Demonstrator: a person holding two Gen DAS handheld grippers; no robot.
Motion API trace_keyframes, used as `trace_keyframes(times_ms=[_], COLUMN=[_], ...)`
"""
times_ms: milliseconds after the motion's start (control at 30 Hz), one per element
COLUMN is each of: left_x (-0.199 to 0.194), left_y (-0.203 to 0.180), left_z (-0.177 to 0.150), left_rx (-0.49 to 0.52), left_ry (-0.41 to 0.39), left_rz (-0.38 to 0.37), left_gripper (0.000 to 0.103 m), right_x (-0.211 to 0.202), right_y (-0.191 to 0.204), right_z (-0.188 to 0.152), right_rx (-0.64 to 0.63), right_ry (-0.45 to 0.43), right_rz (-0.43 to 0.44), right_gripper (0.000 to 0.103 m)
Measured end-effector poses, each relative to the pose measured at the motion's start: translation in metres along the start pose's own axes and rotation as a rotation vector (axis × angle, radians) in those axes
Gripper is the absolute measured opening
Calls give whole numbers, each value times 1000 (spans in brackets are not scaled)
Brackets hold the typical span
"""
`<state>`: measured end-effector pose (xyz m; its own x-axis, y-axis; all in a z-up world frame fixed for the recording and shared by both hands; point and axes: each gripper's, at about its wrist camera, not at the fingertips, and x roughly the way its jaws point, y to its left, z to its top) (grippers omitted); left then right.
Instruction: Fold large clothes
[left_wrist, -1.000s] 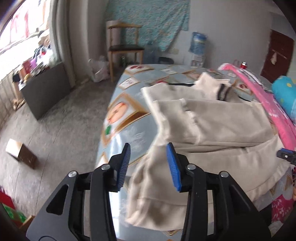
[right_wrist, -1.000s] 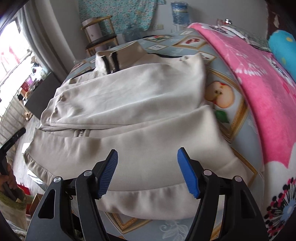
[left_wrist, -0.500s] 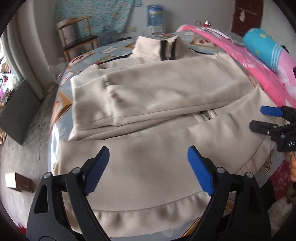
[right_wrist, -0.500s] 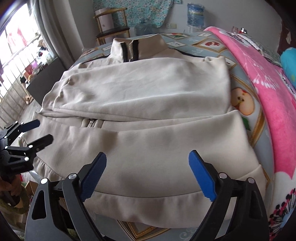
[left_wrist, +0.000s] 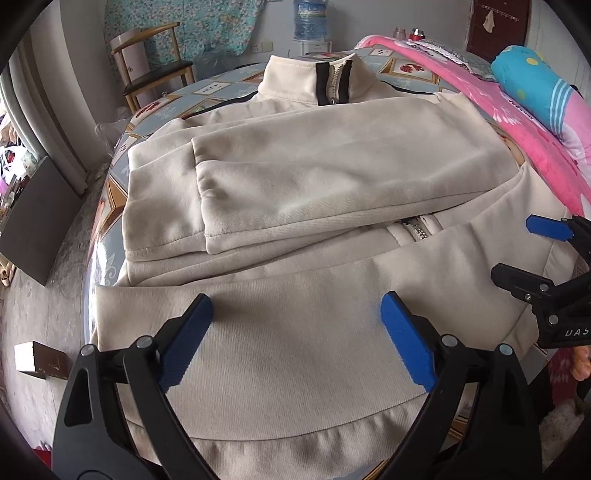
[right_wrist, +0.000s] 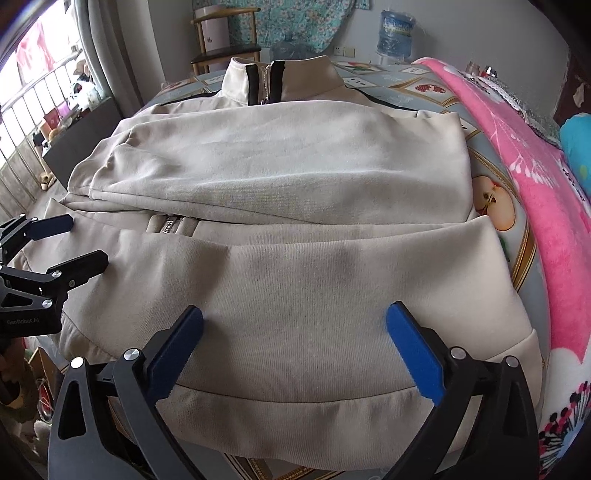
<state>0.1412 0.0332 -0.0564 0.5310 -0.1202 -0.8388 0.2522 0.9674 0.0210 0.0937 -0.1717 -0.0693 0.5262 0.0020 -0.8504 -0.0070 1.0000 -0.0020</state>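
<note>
Nearest the lens in the left wrist view, the left tool (left_wrist: 297, 332) is seen with its blue pads spread wide and opening, poised over the lower front panel of a beige jacket (left_wrist: 295, 206); no cloth is pinched, though contact with the fabric cannot be judged. The right wrist view shows the right tool (right_wrist: 293, 343) likewise wide and opening over the same hem region, with nothing held. Each tool is cut off at the frame edge in the other's view. The jacket is spread, collar farthest away, on a bed covered by a fruit-print sheet (right_wrist: 495, 206), with its sleeves folded across the chest. Most of the zip (left_wrist: 417, 230) is hidden beneath the folded sleeves; only a short stretch shows there and at the collar (left_wrist: 332, 85). The hem overhangs the near bed edge, its underside concealed. A pink blanket (right_wrist: 528, 177) lies beside the jacket. Beyond, a wooden chair (left_wrist: 155, 74) and a water bottle (left_wrist: 310, 18) are seen, the bottle's top cropped.
</note>
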Motion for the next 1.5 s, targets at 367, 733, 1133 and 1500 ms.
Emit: trace_keyframes(times_ms=[367,733,1133,1500], left_x=[-1,-40,34,146], left_y=[2,28,55,57], left_z=[5,83,247,289], left_rx=[-8,-17,-92,-140], left_ry=[21,-156,-160,54], left_rz=[12,-12,-123,-180], left_gripper=[89,89,87,11], right_x=[-2,-18,22,179], right_y=[1,-25,-88,-82], right_z=[-4,43,250,336], right_rx=[5,57,146,163], right_ry=[-27,38,-43,257], right_rz=[-6,151,292,301], right_gripper=[97,97,97,47])
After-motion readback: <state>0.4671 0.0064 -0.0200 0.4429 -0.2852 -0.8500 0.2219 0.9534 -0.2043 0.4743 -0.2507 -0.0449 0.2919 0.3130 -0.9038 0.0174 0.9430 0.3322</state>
